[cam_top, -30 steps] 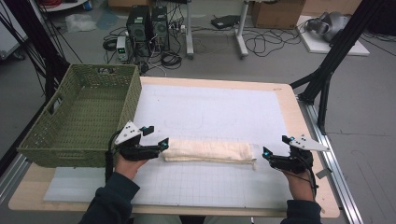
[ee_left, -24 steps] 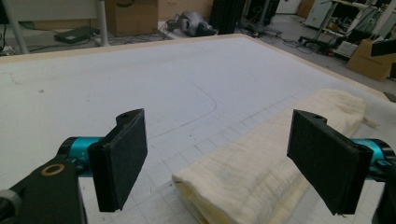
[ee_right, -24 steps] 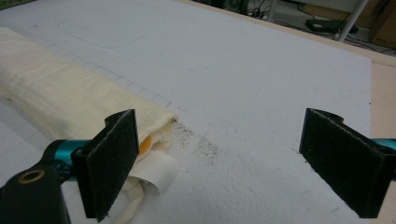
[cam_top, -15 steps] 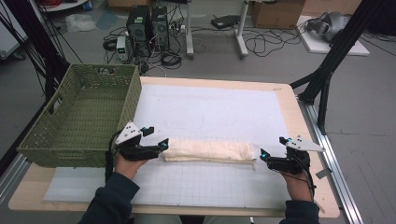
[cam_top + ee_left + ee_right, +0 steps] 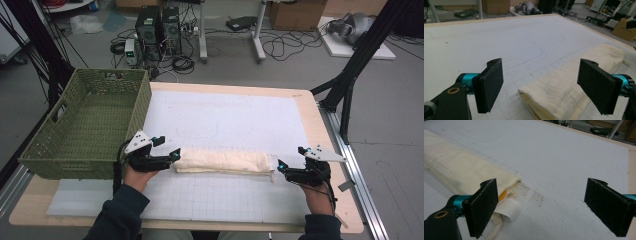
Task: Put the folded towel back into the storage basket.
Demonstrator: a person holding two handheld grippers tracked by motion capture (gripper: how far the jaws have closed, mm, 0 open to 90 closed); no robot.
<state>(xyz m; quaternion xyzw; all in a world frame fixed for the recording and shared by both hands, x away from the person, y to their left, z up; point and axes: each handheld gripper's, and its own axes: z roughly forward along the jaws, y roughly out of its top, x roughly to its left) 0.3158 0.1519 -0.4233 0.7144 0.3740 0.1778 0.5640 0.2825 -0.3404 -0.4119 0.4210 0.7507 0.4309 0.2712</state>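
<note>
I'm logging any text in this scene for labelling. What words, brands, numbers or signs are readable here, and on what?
None can be read.
Towel: no print; a white tag at its end looks blank.
Mat: grid lines and a drawn outline, no figures.
Basket, left gripper, right gripper: no legible marks.
Boxes and computers on the floor: too small and blurred to tell.

cream towel (image 5: 222, 162), green woven basket (image 5: 85, 125), white gridded mat (image 5: 225, 120)
</note>
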